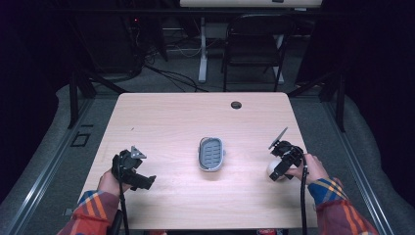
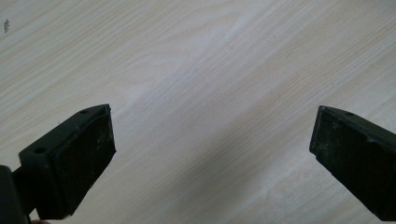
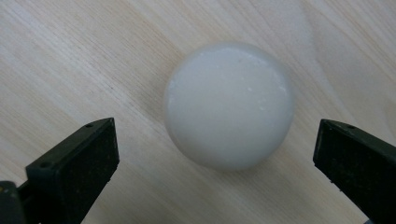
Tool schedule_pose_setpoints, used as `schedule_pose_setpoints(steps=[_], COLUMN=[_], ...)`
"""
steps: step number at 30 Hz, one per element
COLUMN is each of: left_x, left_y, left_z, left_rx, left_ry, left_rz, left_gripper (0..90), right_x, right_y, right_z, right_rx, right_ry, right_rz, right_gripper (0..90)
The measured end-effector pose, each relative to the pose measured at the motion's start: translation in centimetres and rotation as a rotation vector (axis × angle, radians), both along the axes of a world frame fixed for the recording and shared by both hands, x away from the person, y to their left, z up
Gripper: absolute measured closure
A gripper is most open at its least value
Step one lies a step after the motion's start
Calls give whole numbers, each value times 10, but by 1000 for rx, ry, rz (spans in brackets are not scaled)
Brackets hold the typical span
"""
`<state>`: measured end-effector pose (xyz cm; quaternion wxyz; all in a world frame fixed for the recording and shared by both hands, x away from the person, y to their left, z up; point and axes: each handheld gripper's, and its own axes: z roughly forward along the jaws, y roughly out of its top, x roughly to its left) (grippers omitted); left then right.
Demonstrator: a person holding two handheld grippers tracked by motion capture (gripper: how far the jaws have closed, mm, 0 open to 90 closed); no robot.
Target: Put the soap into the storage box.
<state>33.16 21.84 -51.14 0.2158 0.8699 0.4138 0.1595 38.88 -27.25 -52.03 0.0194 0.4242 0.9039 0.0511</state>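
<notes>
Black jaws of the right gripper [image 3: 215,154] stand wide apart, straddling the round white soap [image 3: 229,105] at centre frame, untouched on the table [image 3: 70,56]; the left gripper [image 2: 212,144], also spread, sits far off

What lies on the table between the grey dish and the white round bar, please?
Nothing: the high view shows bare wood between the grey dish and the white round bar.

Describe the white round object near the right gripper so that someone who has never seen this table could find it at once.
Start from the pale wooden table and go to its right side, where the right gripper is held low. Just under its open jaws lies the white soap bar, resting on the wood. It is round, smooth and plain white, unlike the grey slotted soap dish at the table's centre.
</notes>
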Motion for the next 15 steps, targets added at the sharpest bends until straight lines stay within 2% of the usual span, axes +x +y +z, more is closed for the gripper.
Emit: schedule_pose_setpoints(steps=[3,5,7,8,9,10,11,12,13,14,15], left_x=[0,0,0,0,0,0,0,0,0,0,0], left_y=[0,-1,-1,-1,-1,-1,-1,-1,-1,-1,-1], left_z=[0,0,0,0,0,0,0,0,0,0,0], left_rx=[-2,1,-1,-2,-2,0,0,0,0,0,1], left_ry=[0,-4,-1,0,0,-1,-1,-4,-4,-3,-3], left_rz=[-3,0,-6,-7,-7,-6,-6,-3,-3,-3,-3], left_gripper=[0,0,0,0,0,1,0,1,1,1,1], right_x=[0,5,5,8,8,11,11,9,9,12,12], right_y=[3,4,5,5,5,6,6,8,8,9,9], right_z=[-3,-1,-2,0,-2,0,0,-4,-4,-3,-3], right_rx=[22,-19,-19,-43,-35,-70,-70,-41,-41,-70,-73], right_ry=[-16,15,14,28,26,44,44,12,12,24,21], right_rz=[-19,14,9,24,18,42,42,17,17,40,39], right_gripper=[0,8,8,11,13,27,27,65,65,81,100])
